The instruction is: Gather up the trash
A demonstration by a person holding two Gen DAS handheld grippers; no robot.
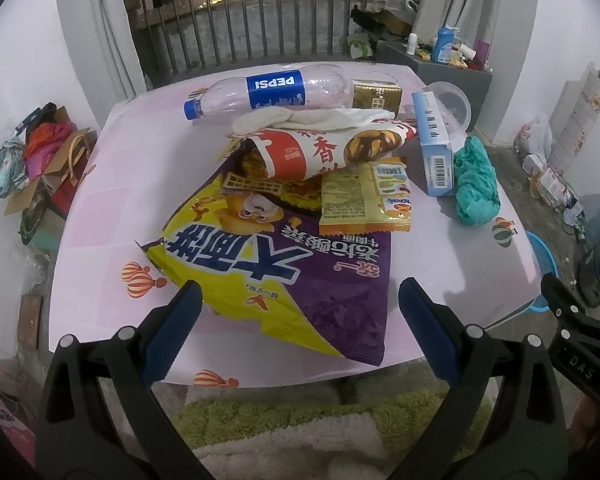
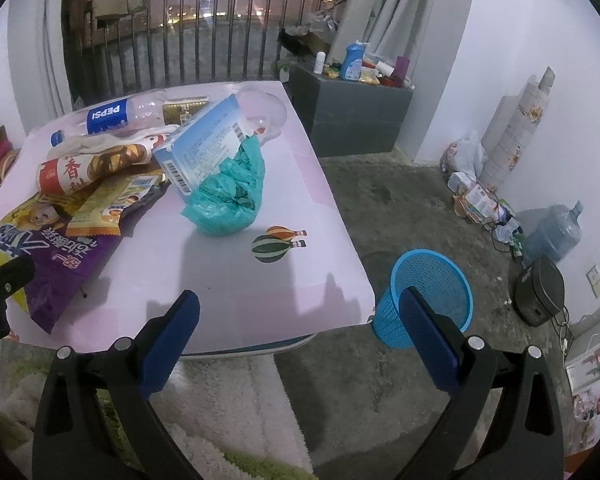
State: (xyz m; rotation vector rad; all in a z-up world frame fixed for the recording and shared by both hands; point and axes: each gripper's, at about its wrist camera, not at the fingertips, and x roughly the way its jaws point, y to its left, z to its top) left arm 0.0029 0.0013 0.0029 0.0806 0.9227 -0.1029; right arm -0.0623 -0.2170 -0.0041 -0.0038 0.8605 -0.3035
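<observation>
A pile of trash lies on a pink table [image 1: 112, 208]: a purple and yellow snack bag [image 1: 284, 276], a small yellow wrapper [image 1: 364, 200], a red and white bag [image 1: 324, 148], an empty Pepsi bottle [image 1: 268, 90], a blue box [image 1: 434, 148], a crumpled teal bag [image 1: 474, 178] and a clear plastic cup [image 1: 452, 106]. My left gripper [image 1: 300, 300] is open, empty, just above the snack bag's near end. My right gripper [image 2: 300, 306] is open, empty, over the table's near right corner. A blue mesh waste basket [image 2: 432, 296] stands on the floor right of the table [image 2: 236, 280].
A grey cabinet [image 2: 352, 116] with bottles stands behind the table. A balcony railing [image 1: 236, 28] runs across the back. Bags and boxes sit on the floor at left [image 1: 40, 168]. A water jug [image 2: 552, 232], a black appliance [image 2: 540, 292] and cables line the right wall. A shaggy rug [image 1: 300, 420] lies below.
</observation>
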